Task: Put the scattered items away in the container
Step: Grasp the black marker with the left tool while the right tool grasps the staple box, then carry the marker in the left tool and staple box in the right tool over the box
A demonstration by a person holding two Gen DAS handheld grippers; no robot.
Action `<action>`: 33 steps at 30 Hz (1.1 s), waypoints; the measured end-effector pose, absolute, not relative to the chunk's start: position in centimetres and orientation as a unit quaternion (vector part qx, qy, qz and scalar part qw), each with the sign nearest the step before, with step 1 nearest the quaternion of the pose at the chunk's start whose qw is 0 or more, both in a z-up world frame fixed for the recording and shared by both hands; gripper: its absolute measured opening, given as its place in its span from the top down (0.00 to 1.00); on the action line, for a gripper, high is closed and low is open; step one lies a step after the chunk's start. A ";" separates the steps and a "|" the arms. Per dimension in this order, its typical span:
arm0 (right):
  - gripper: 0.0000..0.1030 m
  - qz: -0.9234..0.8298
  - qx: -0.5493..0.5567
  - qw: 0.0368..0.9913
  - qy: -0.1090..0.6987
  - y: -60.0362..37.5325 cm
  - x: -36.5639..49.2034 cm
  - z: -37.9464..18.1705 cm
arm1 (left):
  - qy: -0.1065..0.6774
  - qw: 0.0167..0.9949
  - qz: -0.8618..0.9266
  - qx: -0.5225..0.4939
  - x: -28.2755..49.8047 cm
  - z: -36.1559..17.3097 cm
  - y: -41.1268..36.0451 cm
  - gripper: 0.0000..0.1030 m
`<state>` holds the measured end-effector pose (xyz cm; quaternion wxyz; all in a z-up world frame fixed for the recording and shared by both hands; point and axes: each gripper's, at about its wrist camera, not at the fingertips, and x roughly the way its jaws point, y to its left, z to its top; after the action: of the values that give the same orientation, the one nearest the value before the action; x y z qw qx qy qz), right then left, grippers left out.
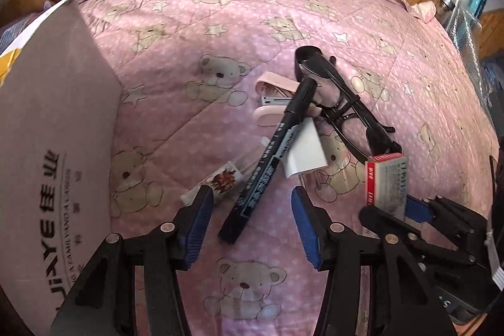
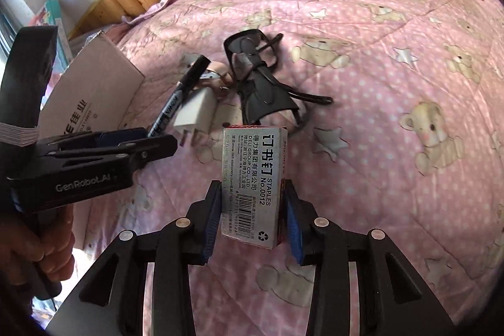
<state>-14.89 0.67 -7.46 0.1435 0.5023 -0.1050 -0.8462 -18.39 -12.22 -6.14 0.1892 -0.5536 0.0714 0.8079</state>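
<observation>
Cardboard box (image 1: 53, 128) far left on bed, wall toward camera. Left hand-held gripper (image 1: 249, 219) spread wide, empty, low over black marker (image 1: 267, 159). Beside marker: small packet (image 1: 220, 180), white charger (image 1: 304, 151), pink stapler (image 1: 271, 103), black glasses (image 1: 340, 96). Right hand-held gripper (image 2: 252, 216) pinching staples box (image 2: 252, 185) above quilt (image 1: 252, 11). Step in hand, likely: carrying staples to box. Next: swing left over box opening, release.

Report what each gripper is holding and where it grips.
The right gripper is shut on the staples box, pads on its two long sides near the lower end. The left gripper is open, holding nothing.
</observation>
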 end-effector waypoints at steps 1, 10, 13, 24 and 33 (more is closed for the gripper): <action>0.60 -0.847 0.503 0.140 -0.104 1.0 -14.6 -7.5 | 0.079 0.193 0.804 -0.557 -18.2 -6.4 -11.5 0.56; 0.62 -0.873 0.468 0.112 -0.083 0.1 -14.6 -8.1 | 0.087 0.178 0.816 -0.544 -18.6 -7.6 -9.9 0.55; 0.63 -0.868 0.472 0.118 -0.095 0.7 -14.7 -8.1 | 0.094 0.182 0.821 -0.532 -18.8 -7.6 -9.1 0.77; 0.63 -0.847 0.492 0.144 -0.137 0.6 -10.4 -7.3 | 0.054 0.171 0.815 -0.550 -13.7 -5.8 -12.8 0.87; 0.63 -0.850 0.483 0.166 -0.127 -1.5 -6.3 -5.4 | 0.050 0.173 0.817 -0.548 -8.1 -3.7 -14.8 0.87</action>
<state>-6.29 -1.53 -5.44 0.1661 0.4827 -0.1272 -0.8504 -8.11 -14.83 -3.74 0.1732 -0.5475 0.0497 0.8172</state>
